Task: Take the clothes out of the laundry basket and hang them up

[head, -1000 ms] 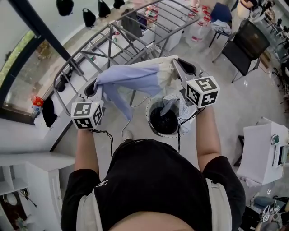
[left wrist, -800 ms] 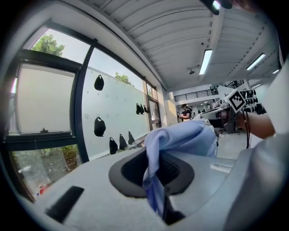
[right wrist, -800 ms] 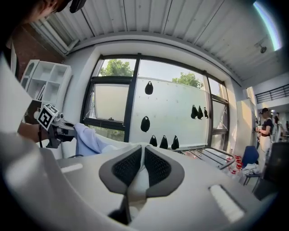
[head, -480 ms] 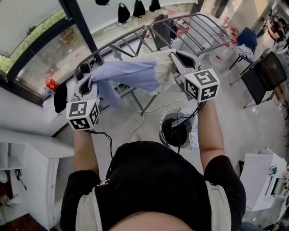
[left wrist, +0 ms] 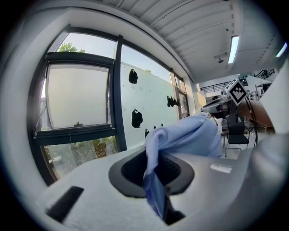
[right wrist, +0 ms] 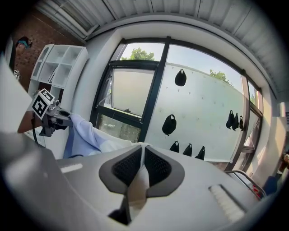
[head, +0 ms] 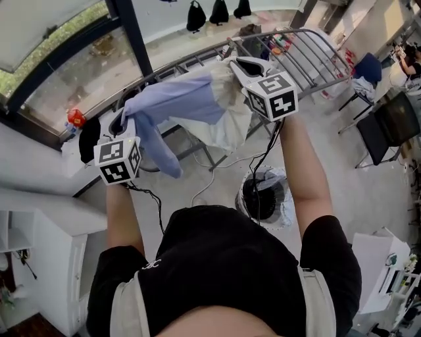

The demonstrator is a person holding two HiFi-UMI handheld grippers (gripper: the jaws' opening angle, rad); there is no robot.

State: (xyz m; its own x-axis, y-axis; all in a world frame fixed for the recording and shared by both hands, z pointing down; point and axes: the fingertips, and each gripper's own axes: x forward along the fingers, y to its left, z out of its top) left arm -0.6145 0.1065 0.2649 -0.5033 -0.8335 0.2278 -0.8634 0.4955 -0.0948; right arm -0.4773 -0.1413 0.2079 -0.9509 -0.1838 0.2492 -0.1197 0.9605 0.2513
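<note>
A light blue and cream garment (head: pixel 197 108) is stretched between my two grippers above the grey drying rack (head: pixel 309 56). My left gripper (head: pixel 118 126) is shut on its blue end (left wrist: pixel 156 180), which hangs down in a loose fold. My right gripper (head: pixel 242 66) is shut on the cream edge (right wrist: pixel 137 180), pinched between its dark pads (right wrist: pixel 156 167). The round laundry basket (head: pixel 264 197) stands on the floor below my right arm, dark inside with pale cloth at its rim.
A large window (head: pixel 59 72) with a black frame runs along the left, with a white sill (head: pixel 39 164) below it. Dark bags (head: pixel 218 12) hang on the far wall. Black chairs (head: pixel 388 125) and a white unit (head: pixel 381 276) stand at the right.
Both grippers have carried the garment up and away from the basket toward the rack and window. The right gripper now sits higher and over the rack's rail.
</note>
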